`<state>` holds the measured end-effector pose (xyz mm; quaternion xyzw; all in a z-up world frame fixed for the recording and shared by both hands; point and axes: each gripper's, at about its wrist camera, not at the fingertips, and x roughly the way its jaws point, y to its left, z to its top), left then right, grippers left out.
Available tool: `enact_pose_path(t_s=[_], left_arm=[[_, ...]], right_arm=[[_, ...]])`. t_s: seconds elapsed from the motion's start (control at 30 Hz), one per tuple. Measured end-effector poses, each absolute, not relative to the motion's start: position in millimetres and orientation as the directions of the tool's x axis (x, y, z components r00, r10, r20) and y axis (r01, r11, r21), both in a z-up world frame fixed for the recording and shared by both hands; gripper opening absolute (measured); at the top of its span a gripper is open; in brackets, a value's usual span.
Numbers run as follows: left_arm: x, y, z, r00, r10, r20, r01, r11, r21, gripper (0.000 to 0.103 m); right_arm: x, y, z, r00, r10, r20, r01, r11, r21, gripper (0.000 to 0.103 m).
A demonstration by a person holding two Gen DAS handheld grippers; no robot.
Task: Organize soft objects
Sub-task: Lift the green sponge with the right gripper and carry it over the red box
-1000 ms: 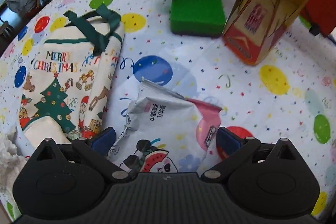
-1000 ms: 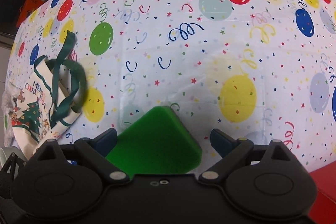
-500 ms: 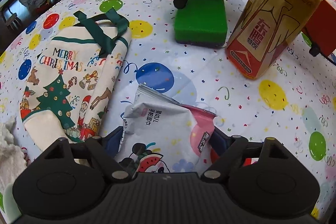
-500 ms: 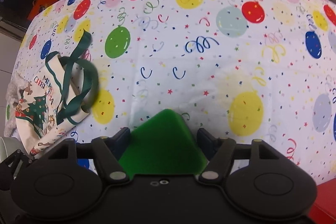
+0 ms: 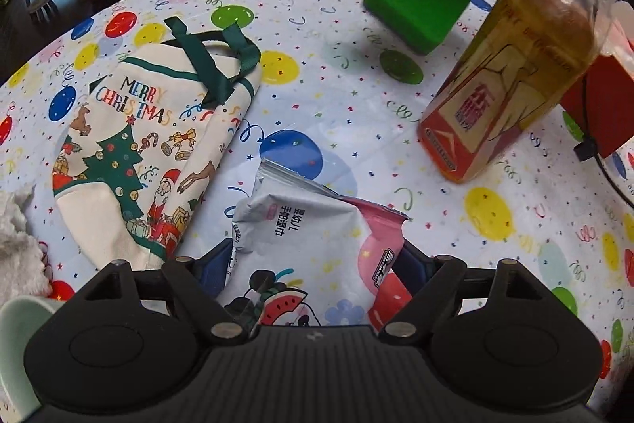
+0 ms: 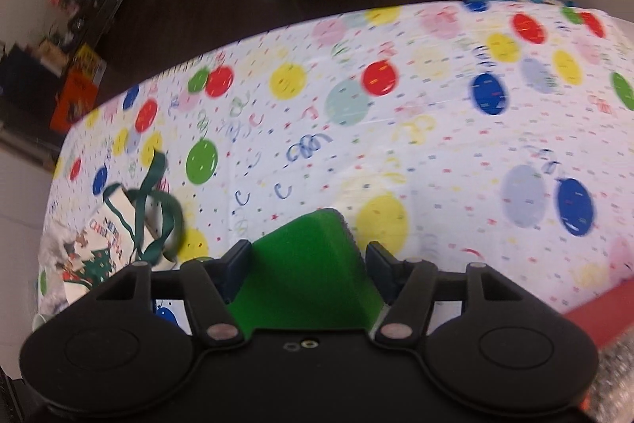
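Note:
My left gripper (image 5: 317,264) is shut on a grey and pink wet-wipes pack (image 5: 313,244) that lies on the balloon-print tablecloth (image 5: 356,113). My right gripper (image 6: 305,264) is shut on a green sponge (image 6: 305,264) and holds it in the air above the table; the sponge also shows lifted and tilted in the left wrist view (image 5: 422,0). A Christmas cloth bag (image 5: 146,137) with green handles lies flat left of the wipes pack, and it shows at the left in the right wrist view (image 6: 115,240).
A tall bottle of amber drink (image 5: 511,78) stands at the right, with a red box (image 5: 602,98) and a black cable behind it. A white fluffy cloth (image 5: 16,236) and a pale green cup rim (image 5: 16,335) are at the left edge. Chairs stand beyond the table.
My right gripper closed on the green sponge and lifted it off the table. My left gripper closed on the wipes pack.

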<state>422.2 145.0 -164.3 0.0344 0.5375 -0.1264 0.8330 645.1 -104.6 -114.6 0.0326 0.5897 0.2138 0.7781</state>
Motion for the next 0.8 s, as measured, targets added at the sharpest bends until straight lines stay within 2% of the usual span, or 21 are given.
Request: enact_pose_path(t_s=[0.47,0.8], left_arm=[[371.6,136.8,-114.4,0.44,-0.225,-0.869,0.206,0.968,-0.146,0.084],[336.1,111.0,-76.9,0.472,-0.286,-0.834,0.252,0.95,-0.183,0.084]], right_arm=[[574.8,-200.6,-50.9,0.37,0.308,-0.877,-0.168,0.95,0.263,0.063],[483.8,-238.1,-34.4,0.373,0.284,-0.883,-0.146,0.958,0.247,0.063]])
